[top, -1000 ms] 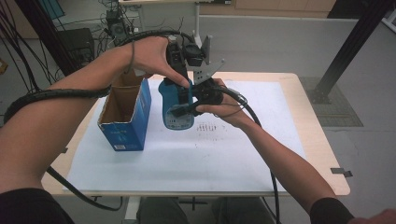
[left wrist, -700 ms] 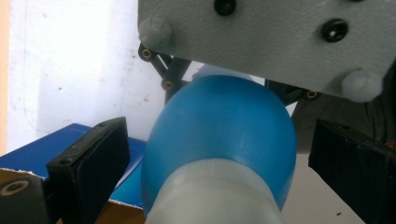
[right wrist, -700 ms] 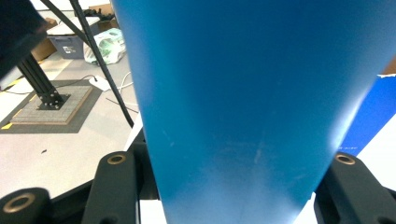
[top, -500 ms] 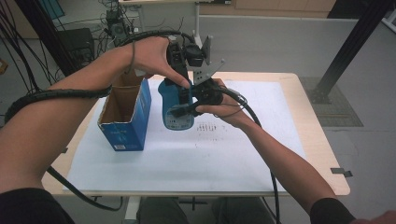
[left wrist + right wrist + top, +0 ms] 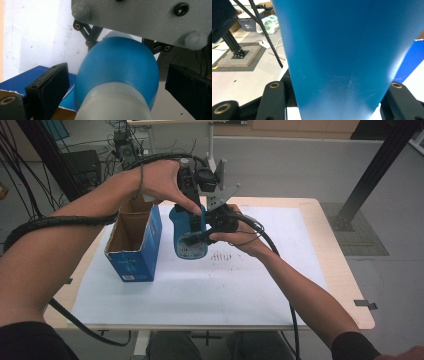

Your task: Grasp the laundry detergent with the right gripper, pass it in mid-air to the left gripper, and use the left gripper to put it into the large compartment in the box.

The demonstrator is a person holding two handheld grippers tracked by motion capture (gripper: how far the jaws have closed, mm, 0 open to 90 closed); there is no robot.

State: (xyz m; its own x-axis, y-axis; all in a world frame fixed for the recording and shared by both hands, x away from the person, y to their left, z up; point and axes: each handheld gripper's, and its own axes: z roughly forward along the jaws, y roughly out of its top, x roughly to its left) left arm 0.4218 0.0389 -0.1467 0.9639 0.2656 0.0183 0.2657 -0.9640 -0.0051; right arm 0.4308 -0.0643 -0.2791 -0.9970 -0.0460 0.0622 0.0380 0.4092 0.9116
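**Blue bottle clamped between two grippers above the bench**

The blue bottle (image 5: 190, 232) is held upright just right of the open blue carton (image 5: 134, 242), over the white sheet on the bench (image 5: 320, 270). Its body is pinched from the right by the right gripper (image 5: 200, 237), whose fingers (image 5: 274, 97) are pressed against both sides of the blue wall. Its pale cap end is straddled from above by the left gripper (image 5: 197, 202); whether those fingers (image 5: 47, 85) are pressed on the cap or stand just off it cannot be told.

A slip is judged the main risk: the wall is smooth and curved, so a twist at the cap could turn the whole bottle in the right grip, or it could be tipped against the carton's rim.

In the high view, the carton's open top and both hands are seen together. In the left gripper view, the white cap below the rounded shoulder is shown. In the right gripper view, the contact on the bottle's wall is shown.
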